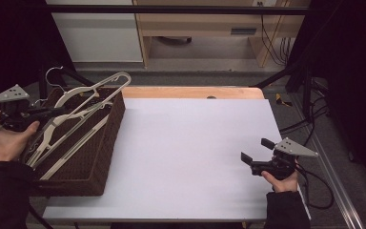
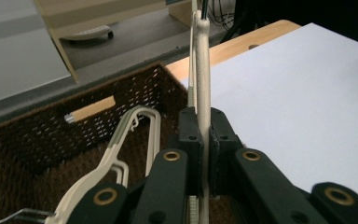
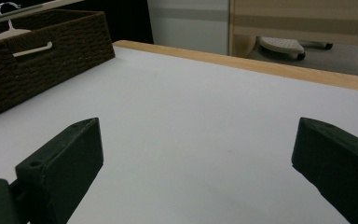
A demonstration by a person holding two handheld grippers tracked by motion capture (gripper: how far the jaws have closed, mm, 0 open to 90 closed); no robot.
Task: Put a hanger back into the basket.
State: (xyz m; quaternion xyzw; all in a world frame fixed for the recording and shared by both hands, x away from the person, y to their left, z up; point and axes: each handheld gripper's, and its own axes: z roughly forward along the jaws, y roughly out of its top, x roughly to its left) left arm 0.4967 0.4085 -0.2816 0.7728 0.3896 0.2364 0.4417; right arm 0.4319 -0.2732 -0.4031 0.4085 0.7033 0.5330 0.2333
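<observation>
Wicker basket (image 1: 106,143): dark brown, woven, rectangular, sitting at the table's left edge; its weave shows open gaps in the left gripper view (image 2: 74,126).
Hangers (image 1: 59,131): cream plastic, thin and smooth, several lying lengthwise inside the basket; one metal hook (image 1: 53,76) pokes up at the far end.
Lifted hanger (image 1: 106,83): cream, rounded loop end raised above the basket's far rim, tilted up toward the table's middle; in the left gripper view it runs as a straight pale bar (image 2: 201,70) up from between the jaws.
Left gripper (image 1: 52,110): black, held over the basket's left side by the left hand (image 1: 9,140), jaws pinched tight on the lifted hanger's bar, pads (image 2: 190,135) pressing it from both sides (image 2: 203,154).
Right gripper (image 1: 257,150): black with a grey three-cornered plate, held by the right hand (image 1: 281,181) low over the table's right part, well apart from the basket; jaws spread wide with nothing between them (image 3: 198,158).
Table (image 1: 190,152): smooth matte white sheet with a pale wood strip (image 1: 190,92) showing along the far edge.
Basket from the right gripper view (image 3: 42,51): far off to the left, a hanger showing through its handle slot.
Beyond the table: grey floor and a light wood cabinet (image 1: 195,24).
</observation>
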